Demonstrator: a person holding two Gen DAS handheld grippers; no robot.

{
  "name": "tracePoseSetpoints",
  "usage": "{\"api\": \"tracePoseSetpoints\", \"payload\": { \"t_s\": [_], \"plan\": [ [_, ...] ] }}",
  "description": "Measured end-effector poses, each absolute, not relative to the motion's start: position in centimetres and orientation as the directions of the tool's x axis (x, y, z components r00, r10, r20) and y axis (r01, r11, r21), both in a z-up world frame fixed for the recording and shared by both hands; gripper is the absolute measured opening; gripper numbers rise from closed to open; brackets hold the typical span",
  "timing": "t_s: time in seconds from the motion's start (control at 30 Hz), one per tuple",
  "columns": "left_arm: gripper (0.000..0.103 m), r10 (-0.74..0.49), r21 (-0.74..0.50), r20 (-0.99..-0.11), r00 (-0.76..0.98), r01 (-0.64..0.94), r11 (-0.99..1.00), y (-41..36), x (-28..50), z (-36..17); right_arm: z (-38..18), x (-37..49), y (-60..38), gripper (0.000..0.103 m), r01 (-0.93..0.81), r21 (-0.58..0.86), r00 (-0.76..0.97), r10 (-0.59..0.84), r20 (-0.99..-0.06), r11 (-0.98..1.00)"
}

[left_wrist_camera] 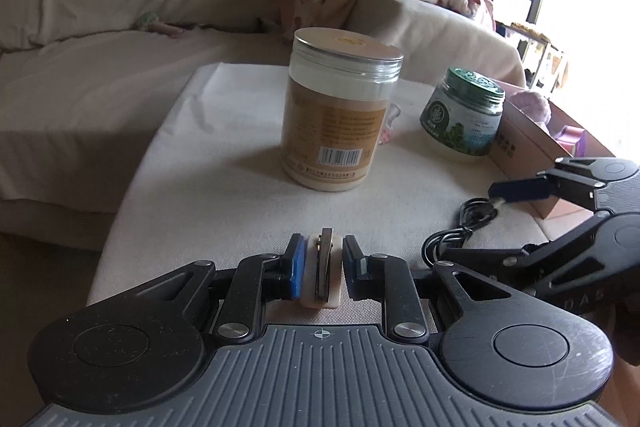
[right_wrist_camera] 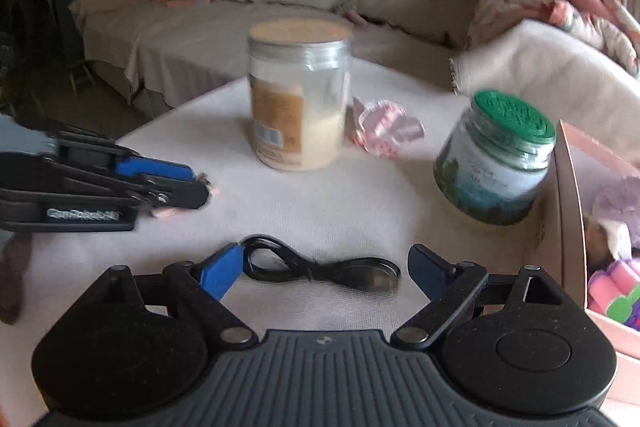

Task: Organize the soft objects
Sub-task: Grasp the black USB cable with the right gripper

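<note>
The left gripper (left_wrist_camera: 323,269) is clenched on a small cream clip (left_wrist_camera: 322,283). The black cable (right_wrist_camera: 320,269) lies crosswise on the surface (right_wrist_camera: 320,203), directly between the right gripper's (right_wrist_camera: 326,273) spread jaws; the box (right_wrist_camera: 566,211) sits right of it.

pale cloth surface and what sits on it

a pale cloth-covered surface (right_wrist_camera: 304,211) carries everything; a tall clear jar (right_wrist_camera: 298,95) with a tan label and flat lid stands upright near the middle; just beside it, toward the far right, lies a crumpled pink-and-white wrapper (right_wrist_camera: 386,127); a squat jar with a green lid (right_wrist_camera: 496,163) stands toward the right edge, next to the wall of a pink cardboard box (right_wrist_camera: 568,211) that sits along that edge; a coiled black cable (right_wrist_camera: 320,267) lies flat near the near edge, well apart from the tall jar; whether the squat jar touches the box cannot be told
</note>
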State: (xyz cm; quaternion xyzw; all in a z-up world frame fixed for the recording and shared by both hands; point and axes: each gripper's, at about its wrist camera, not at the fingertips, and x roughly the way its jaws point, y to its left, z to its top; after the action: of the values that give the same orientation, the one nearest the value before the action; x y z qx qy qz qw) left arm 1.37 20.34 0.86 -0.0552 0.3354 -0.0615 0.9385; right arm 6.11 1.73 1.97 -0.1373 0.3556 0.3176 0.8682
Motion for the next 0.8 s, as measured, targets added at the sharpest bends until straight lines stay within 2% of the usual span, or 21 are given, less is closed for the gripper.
{"api": "tracePoseSetpoints", "payload": {
  "t_s": [0.17, 0.43, 0.67, 0.8],
  "plan": [
    [0.024, -0.167, -0.168, -0.612, 0.773, 0.079, 0.983, 20.7, 1.2, 0.7, 1.6, 7.0, 1.7, 0.093, -0.648, 0.068, 0.480, 0.476, -0.736, 0.759],
    [0.024, -0.176, -0.183, -0.607, 0.775, 0.079, 0.980, 21.1, 1.2, 0.7, 1.2, 6.3, 2.7, 0.094, -0.672, 0.013, 0.500, 0.467, -0.729, 0.740],
    [0.023, -0.174, -0.213, -0.591, 0.788, 0.056, 0.975, 21.6, 0.8, 0.9, 3.4, 5.2, 1.3, 0.093, -0.682, 0.027, 0.525, 0.515, -0.677, 0.731],
    [0.019, -0.174, -0.281, -0.512, 0.841, 0.027, 0.959, 23.4, 0.3, 3.9, 6.4, 4.7, 0.8, 0.093, -0.696, -0.021, 0.577, 0.542, -0.611, 0.718]
  ]
}}
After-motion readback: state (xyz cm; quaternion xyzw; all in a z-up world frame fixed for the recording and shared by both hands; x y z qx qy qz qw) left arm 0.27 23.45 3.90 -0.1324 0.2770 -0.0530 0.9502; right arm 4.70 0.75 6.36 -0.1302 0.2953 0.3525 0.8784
